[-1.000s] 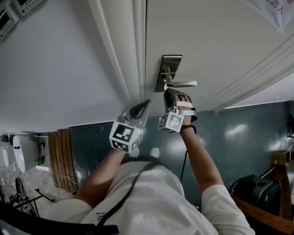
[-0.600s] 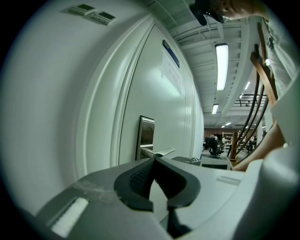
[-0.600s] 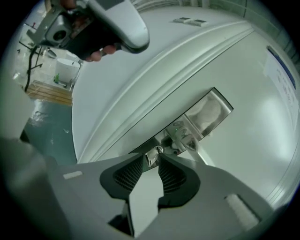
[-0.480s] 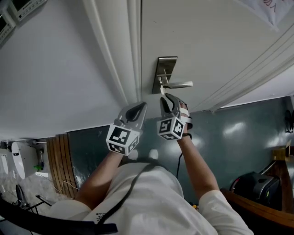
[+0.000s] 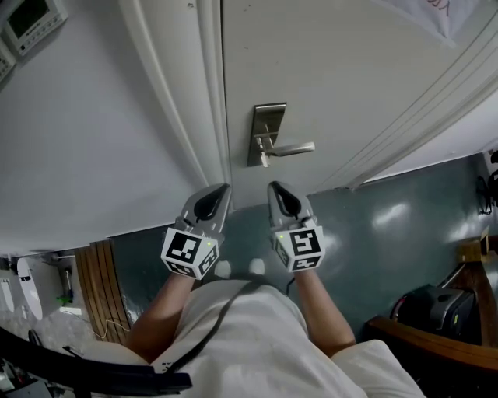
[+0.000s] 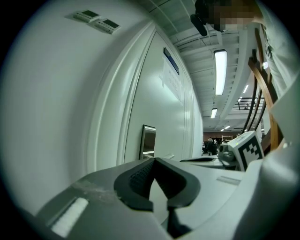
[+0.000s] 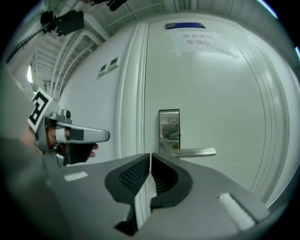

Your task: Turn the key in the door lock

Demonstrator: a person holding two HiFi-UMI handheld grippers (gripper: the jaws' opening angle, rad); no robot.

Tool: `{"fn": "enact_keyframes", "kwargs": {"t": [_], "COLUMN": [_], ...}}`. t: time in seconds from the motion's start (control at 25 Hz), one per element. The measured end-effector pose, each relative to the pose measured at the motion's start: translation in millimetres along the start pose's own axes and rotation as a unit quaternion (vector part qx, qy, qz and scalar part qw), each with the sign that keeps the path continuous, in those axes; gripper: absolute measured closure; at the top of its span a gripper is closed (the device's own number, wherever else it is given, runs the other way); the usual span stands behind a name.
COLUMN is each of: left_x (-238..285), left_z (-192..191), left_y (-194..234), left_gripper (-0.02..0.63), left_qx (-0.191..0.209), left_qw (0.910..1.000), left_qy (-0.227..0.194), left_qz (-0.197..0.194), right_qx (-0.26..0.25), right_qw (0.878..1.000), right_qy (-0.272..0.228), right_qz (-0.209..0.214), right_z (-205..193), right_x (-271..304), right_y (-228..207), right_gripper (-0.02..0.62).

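The white door (image 5: 334, 70) carries a silver lock plate (image 5: 267, 132) with a lever handle (image 5: 294, 148). A small pale key end (image 5: 264, 160) juts out at the plate's lower edge. Both grippers hang side by side, drawn back from the door. My right gripper (image 5: 278, 189) points at the plate (image 7: 169, 125) from a distance; its jaws are closing with nothing between them (image 7: 150, 155). My left gripper (image 5: 220, 190) faces the door frame, its pads meeting at the tips (image 6: 154, 160), empty. The plate (image 6: 148, 139) shows ahead in the left gripper view.
Wall control panels (image 5: 27, 22) sit left of the door frame (image 5: 175, 101). A paper notice (image 7: 199, 40) hangs high on the door. Wooden slats (image 5: 101, 280) stand at the left, a black bag (image 5: 432, 315) and wooden furniture (image 5: 475, 272) at the right on the teal floor.
My right gripper came away from the lock, rolled so its cube faces the head camera, and pulled back level with the left one. The left gripper drifted back slightly.
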State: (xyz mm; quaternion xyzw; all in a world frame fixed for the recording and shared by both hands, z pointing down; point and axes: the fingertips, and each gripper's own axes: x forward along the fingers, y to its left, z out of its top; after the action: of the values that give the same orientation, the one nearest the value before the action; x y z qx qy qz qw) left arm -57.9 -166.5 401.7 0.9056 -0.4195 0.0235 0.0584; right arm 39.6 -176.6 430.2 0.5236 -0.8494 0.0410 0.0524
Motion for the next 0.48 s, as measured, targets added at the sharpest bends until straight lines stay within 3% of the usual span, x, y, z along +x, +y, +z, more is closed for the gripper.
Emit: {"fn": "enact_keyframes", "kwargs": {"t": [0.2, 0.48], "left_x": [-12.3, -31.8], "left_z": [21.9, 27.8], "left_y": [-4.4, -3.1], "left_gripper": [0.6, 0.6], "left_qx": [0.003, 0.004], "left_qw": [0.9997, 0.9994], "left_qy": [-0.023, -0.033], "left_qz": [-0.008, -0.011], "right_qx": [0.041, 0.052], "right_qw": [0.999, 0.997], "right_qy": [-0.032, -0.046], "right_qz": [-0.014, -0.026], "right_z": [21.2, 28.5], "right_x": [-29.4, -54.3], "right_y": [1.9, 4.4], "right_gripper": [0.58, 0.588]}}
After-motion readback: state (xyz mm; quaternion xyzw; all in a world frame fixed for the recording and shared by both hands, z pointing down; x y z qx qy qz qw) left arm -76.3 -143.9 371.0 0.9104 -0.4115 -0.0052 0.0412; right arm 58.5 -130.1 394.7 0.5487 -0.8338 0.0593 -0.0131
